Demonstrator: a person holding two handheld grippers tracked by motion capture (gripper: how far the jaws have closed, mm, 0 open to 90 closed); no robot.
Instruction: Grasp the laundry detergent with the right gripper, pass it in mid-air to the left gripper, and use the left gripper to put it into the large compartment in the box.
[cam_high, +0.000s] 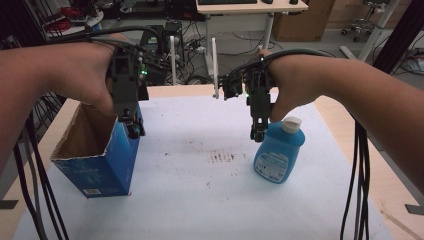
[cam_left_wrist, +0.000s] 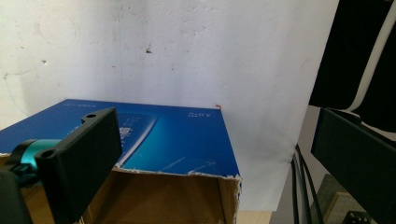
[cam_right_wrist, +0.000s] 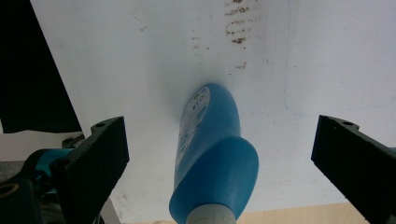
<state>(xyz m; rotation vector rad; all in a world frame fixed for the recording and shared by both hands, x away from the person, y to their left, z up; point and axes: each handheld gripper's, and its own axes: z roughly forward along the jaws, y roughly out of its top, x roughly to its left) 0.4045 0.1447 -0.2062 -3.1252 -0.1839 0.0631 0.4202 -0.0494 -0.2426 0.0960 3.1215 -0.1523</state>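
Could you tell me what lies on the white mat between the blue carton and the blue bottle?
No object: between the blue carton and the blue bottle the white mat is bare apart from brownish stains, seen in the high view.

1. A wooden table (cam_high: 350, 130) carries a white sheet (cam_high: 210, 200) with brown stains (cam_high: 222, 157) at mid-frame.
2. Beyond it, at top centre, stands a pale desk (cam_high: 240, 7) on white legs.
3. Tangled cables (cam_high: 195, 45) lie on the grey floor (cam_high: 325, 40) beneath.
4. An office chair base (cam_high: 362, 25) sits upper right.
5. Lighting is dim.
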